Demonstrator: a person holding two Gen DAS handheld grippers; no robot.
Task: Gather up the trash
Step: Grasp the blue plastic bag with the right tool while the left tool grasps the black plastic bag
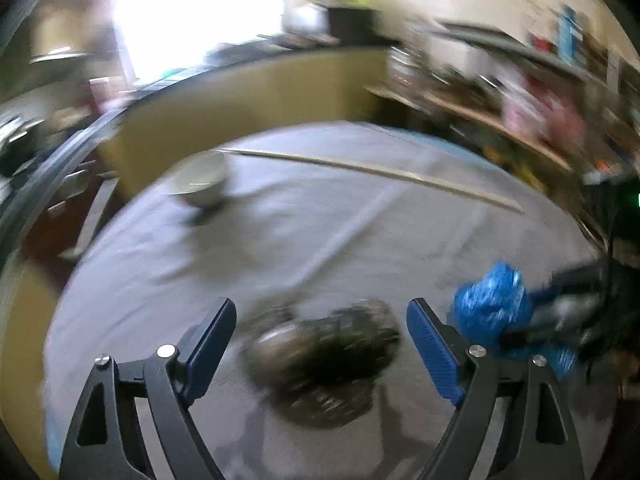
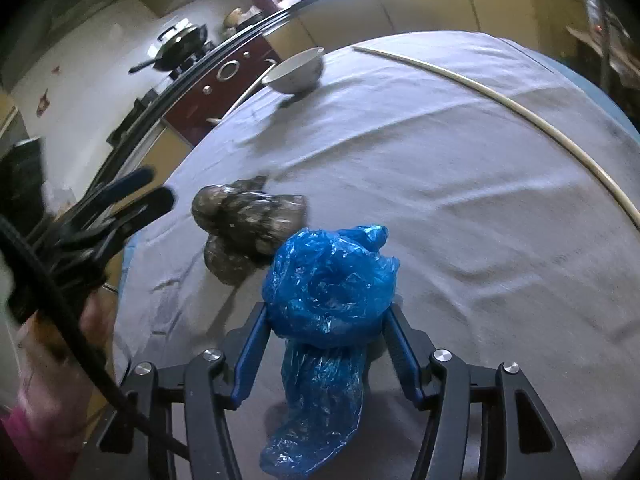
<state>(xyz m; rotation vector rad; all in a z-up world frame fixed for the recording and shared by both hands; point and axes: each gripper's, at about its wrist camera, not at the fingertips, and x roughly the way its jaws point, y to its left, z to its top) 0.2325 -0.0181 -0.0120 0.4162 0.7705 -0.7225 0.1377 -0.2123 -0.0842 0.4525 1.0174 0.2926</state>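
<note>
**Blue bag in the right gripper, dark bag still loose**

Your right gripper (image 2: 326, 344) has the crumpled blue plastic bag (image 2: 328, 280) between its fingers, jaws about half spread. The pads sit against the sides of the bundle, so it reads as a light hold on the bag; the tail of the bag hangs down between the arms. A soft, springy wad like this fills the jaws without letting them close far, which is likely why they stand that wide.

Your left gripper (image 1: 322, 344) is spread wide and holds nothing. It points down at the dark crumpled bag (image 1: 324, 356), which lies on the grey cloth of the counter (image 1: 400, 240) framed between the open fingers but, as far as the blur allows, not touched. Wide jaws suit a bulky, shapeless target.

From the right wrist view the dark bag lies just beside the blue one, toward the left edge of the counter. A white bowl (image 2: 296, 70) stands near the far left corner, well apart from both, and a long pale stick (image 2: 500, 100) lies across the far side.

Judgement: the next step is probably closing the left gripper on the dark bag.
</note>
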